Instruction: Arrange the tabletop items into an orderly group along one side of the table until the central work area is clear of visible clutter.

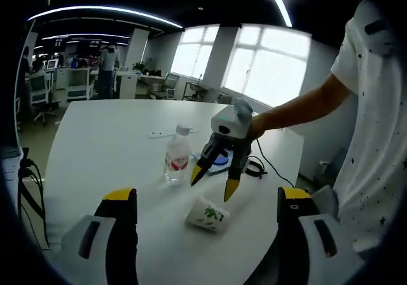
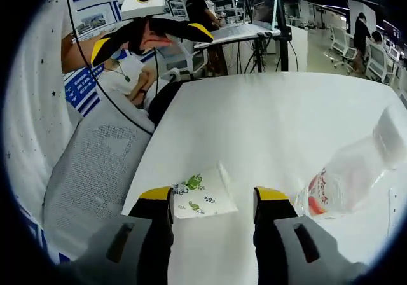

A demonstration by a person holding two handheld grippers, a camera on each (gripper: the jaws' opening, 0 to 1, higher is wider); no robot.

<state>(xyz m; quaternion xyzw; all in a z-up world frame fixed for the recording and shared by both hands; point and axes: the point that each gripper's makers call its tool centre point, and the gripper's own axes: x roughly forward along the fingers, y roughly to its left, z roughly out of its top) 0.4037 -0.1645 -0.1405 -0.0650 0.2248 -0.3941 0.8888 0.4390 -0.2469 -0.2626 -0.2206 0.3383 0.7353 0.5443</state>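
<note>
Though apart: one bottle [image 1: 177,159], one cup [image 1: 207,215].

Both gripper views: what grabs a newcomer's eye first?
The small white paper cup with green print, lying on its side on the white table, sits just ahead of the right gripper, whose yellow-tipped jaws stand open. Beside it stands a clear plastic water bottle with a red label. The left gripper waits open, nearer the table's edge.

Bright windows [image 1: 267,69] line the far wall; office desks [image 1: 137,81] and chairs [image 1: 38,94] stand beyond, and a mesh chair [image 2: 102,164] sits by the bench.
</note>
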